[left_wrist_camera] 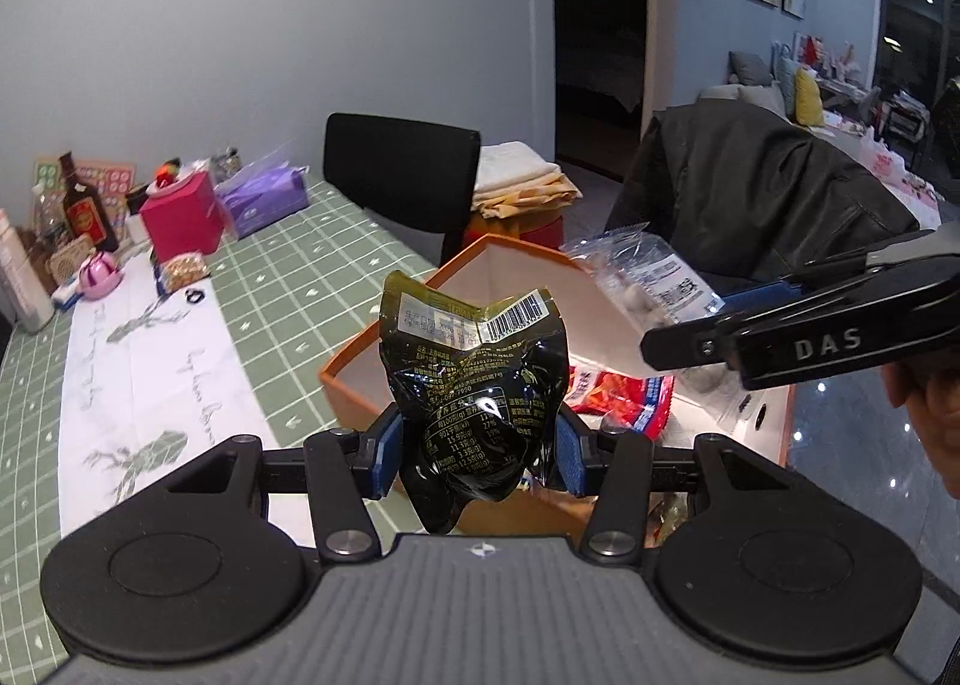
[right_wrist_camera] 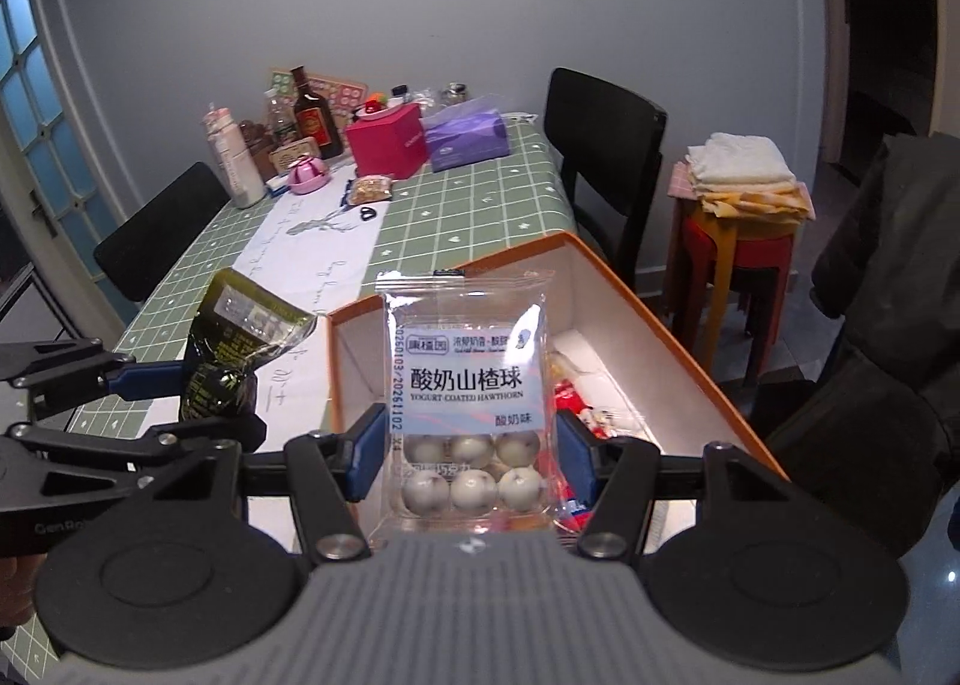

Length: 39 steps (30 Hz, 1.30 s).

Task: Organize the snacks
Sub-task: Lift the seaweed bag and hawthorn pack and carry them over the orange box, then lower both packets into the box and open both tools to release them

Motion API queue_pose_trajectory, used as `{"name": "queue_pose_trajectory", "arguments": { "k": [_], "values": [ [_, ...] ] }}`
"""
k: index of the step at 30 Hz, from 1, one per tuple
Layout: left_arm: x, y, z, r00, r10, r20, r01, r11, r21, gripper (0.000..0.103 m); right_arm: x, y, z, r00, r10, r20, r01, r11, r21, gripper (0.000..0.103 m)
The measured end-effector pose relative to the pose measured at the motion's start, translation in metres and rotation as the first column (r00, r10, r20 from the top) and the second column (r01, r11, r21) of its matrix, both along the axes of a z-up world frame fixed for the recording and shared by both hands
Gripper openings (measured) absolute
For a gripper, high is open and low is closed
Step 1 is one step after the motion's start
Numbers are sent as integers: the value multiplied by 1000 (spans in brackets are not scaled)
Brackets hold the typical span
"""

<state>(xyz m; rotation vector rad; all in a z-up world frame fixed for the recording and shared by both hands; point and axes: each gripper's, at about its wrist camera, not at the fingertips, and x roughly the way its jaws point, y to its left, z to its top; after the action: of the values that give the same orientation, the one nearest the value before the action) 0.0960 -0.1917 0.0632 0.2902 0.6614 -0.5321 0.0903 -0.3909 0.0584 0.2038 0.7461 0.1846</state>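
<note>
My left gripper [left_wrist_camera: 477,454] is shut on a dark green snack packet [left_wrist_camera: 474,373] and holds it above the near left wall of an orange box [left_wrist_camera: 351,352]. That packet also shows in the right wrist view [right_wrist_camera: 231,352], left of the box [right_wrist_camera: 672,325]. My right gripper [right_wrist_camera: 468,457] is shut on a clear bag of yogurt-coated hawthorn balls [right_wrist_camera: 468,403] and holds it over the box. This bag shows in the left wrist view [left_wrist_camera: 648,277] with the right gripper [left_wrist_camera: 678,346] at its edge. A red snack packet [left_wrist_camera: 624,397] lies inside the box.
The green checked table [right_wrist_camera: 456,217] has a white runner [right_wrist_camera: 312,259]. At its far end stand a dark bottle [right_wrist_camera: 312,115], a pink box [right_wrist_camera: 387,139], a purple tissue pack [right_wrist_camera: 468,136] and a small snack pack [right_wrist_camera: 372,188]. Black chairs [right_wrist_camera: 606,139] and stacked stools [right_wrist_camera: 738,259] stand around.
</note>
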Motion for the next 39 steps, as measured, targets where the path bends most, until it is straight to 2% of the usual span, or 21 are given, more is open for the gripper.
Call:
{"name": "queue_pose_trajectory", "arguments": {
  "k": [8,22,34,39],
  "values": [
    [19,-33,-7,1000,-28,0,28,998,60,57,15,-15,-16,997,-72,-38,71,997,-28,58],
    [55,-69,-43,1000,-20,-20,24,977,214,57,46,-24,-46,985,-128,-112,124,991,-41,58],
    [81,-75,-64,998,-2,-56,19,953,301,57,72,-16,-64,980,-128,-152,122,991,-50,58],
    [93,-72,-72,997,15,-77,9,952,305,58,82,-12,-70,977,-130,-170,124,991,-49,58]
  ]
}}
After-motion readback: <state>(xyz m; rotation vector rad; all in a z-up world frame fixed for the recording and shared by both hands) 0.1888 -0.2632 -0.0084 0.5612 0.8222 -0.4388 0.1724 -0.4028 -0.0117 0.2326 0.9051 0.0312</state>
